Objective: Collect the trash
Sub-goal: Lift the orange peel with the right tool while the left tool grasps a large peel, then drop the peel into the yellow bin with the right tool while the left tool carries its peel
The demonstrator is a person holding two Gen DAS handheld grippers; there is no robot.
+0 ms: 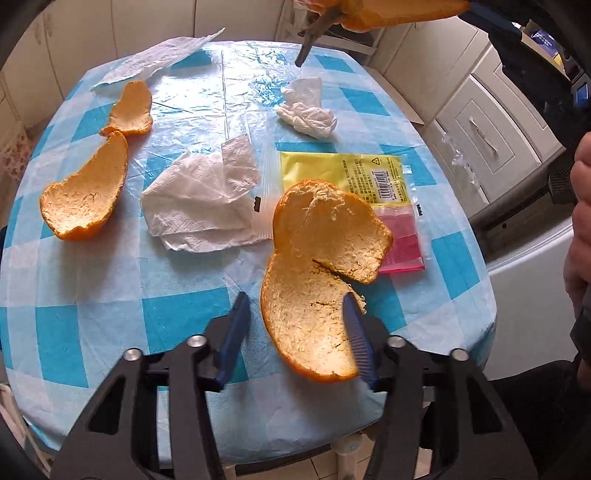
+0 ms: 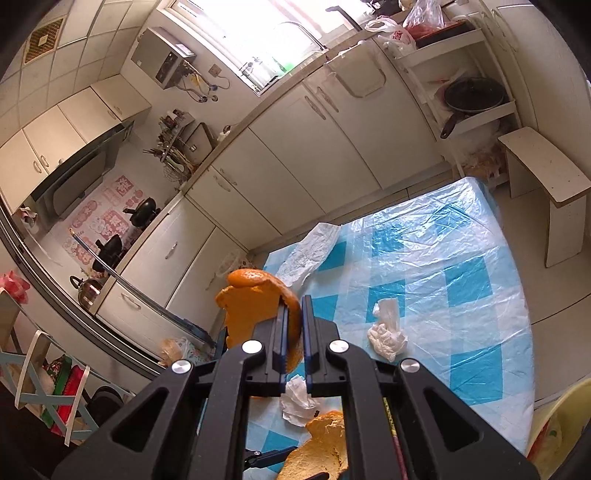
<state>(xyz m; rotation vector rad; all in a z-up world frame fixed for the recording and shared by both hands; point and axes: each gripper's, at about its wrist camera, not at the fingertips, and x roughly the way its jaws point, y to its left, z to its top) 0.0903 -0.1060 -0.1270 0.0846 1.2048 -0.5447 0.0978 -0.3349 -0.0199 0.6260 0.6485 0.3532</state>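
A large curled orange peel (image 1: 317, 258) lies at the near side of the blue-check table (image 1: 92, 295), partly over a pink zip bag (image 1: 402, 243). My left gripper (image 1: 294, 297) straddles its near lobe. The right finger (image 1: 356, 332) touches the peel's edge, the left finger (image 1: 234, 328) stands apart from it, so the gripper is open. Two more peels (image 1: 88, 195) (image 1: 133, 110) lie at the left. My right gripper (image 2: 295, 304) is shut on another orange peel (image 2: 251, 306), held above the table's far edge. That peel (image 1: 388, 14) also shows at the top of the left wrist view.
On the cloth are a flat paper towel (image 1: 199, 206), a crumpled tissue (image 1: 308, 114), a yellow packet (image 1: 343, 173) and a paper sheet (image 1: 159, 59) at the far edge. A person's hand (image 1: 580, 221) is at the right. Kitchen cabinets (image 2: 295, 166) and a stool (image 2: 543, 173) surround the table.
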